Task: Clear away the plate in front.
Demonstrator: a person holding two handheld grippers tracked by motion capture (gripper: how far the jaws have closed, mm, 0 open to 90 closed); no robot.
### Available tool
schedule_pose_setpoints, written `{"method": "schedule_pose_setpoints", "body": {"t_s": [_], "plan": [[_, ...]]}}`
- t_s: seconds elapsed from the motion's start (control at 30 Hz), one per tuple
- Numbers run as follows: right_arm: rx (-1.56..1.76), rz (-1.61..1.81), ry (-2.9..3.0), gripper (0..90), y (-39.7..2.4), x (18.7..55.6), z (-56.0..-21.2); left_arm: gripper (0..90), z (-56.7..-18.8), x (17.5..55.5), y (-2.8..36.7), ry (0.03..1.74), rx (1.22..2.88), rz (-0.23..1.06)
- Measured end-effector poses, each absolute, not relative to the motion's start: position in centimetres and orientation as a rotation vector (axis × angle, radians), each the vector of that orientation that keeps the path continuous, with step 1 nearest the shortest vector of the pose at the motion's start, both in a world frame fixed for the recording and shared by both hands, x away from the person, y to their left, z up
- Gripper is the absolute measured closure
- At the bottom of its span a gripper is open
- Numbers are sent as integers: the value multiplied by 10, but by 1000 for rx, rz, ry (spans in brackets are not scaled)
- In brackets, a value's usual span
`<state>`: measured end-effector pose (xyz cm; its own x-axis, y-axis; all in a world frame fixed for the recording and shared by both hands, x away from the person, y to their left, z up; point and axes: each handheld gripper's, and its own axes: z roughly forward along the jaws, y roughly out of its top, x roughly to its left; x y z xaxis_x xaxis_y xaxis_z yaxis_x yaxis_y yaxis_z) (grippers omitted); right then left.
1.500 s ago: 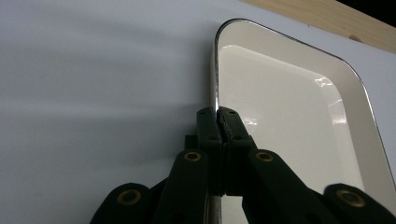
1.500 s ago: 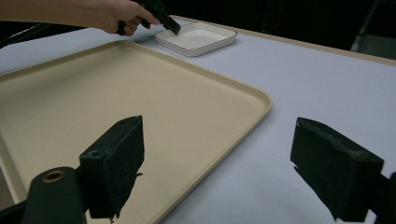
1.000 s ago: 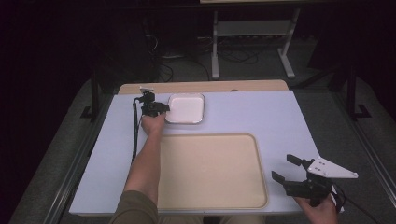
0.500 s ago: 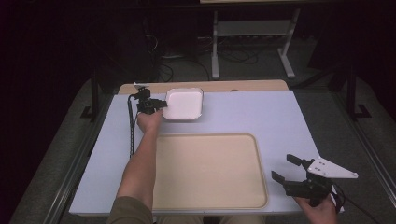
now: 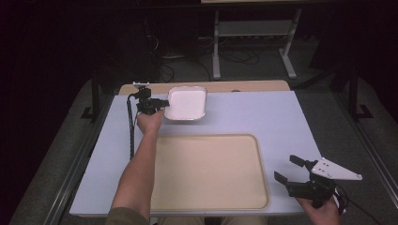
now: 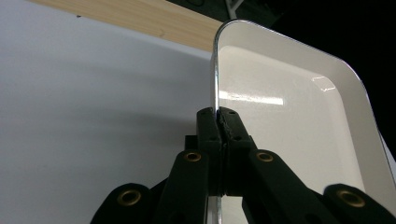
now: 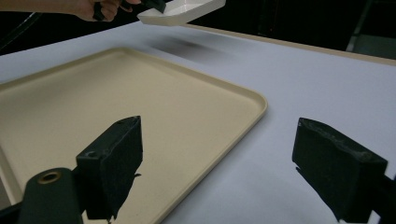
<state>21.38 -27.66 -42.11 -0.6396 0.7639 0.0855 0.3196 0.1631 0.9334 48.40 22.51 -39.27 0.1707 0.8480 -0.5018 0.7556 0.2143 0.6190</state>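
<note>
Our left gripper pinches only the white dish's thin left rim, seemingly airborne, so it could slip; our right gripper gapes, empty.

The dish hangs above the table, behind the tray.

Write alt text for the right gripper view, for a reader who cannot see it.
The right gripper hangs open, its black jaws wide apart above the near corner of a beige tray on a pale table. Farther off, a hand with the left gripper holds a white dish above the table.
</note>
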Motion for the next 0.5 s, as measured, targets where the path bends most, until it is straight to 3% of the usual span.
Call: {"method": "schedule_pose_setpoints", "body": {"t_s": [0.5], "plan": [[1014, 1479, 2038, 140, -275, 212, -420, 887, -370, 460, 233, 1525, 1541, 141]]}}
